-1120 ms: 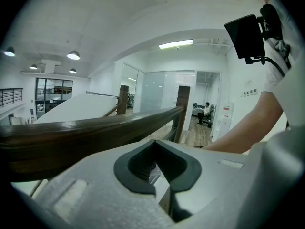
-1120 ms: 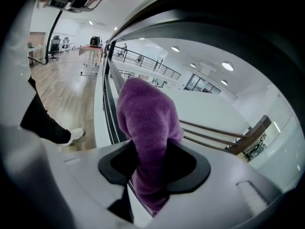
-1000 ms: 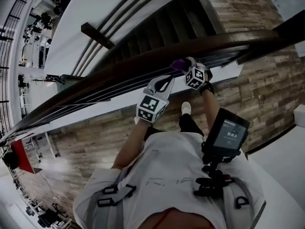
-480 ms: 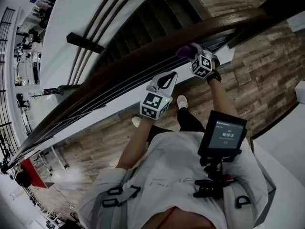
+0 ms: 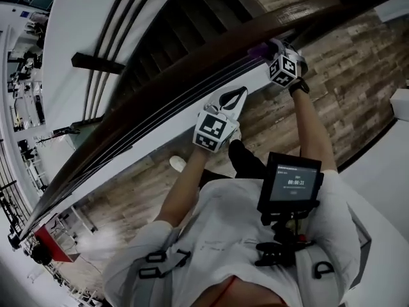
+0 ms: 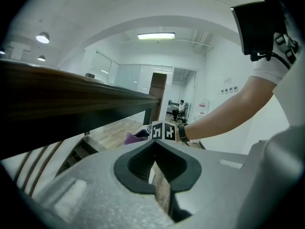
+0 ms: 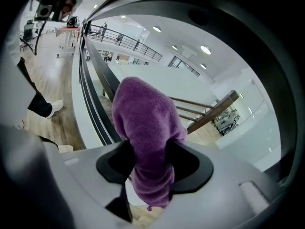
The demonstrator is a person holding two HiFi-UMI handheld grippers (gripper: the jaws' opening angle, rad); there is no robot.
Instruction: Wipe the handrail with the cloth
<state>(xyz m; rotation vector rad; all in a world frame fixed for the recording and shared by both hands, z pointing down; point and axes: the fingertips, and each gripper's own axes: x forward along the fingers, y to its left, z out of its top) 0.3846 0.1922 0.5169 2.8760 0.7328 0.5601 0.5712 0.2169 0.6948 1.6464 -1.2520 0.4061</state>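
The right gripper (image 5: 271, 46), jaws just easing wider yet pinching the purple cloth (image 7: 147, 123), is sliding ahead along the wooden handrail (image 5: 185, 75), extending the wipe, with the closed, empty left gripper (image 5: 231, 101) following behind.

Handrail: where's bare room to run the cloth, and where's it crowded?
Free: the handrail top, from the cloth down to its lower-left end, stairs beyond, thin bars beneath. Crowded: upper right, where the right claw, jaws just opened wider, has the cloth between them; the left claw, shut and empty, hangs beside the bars.
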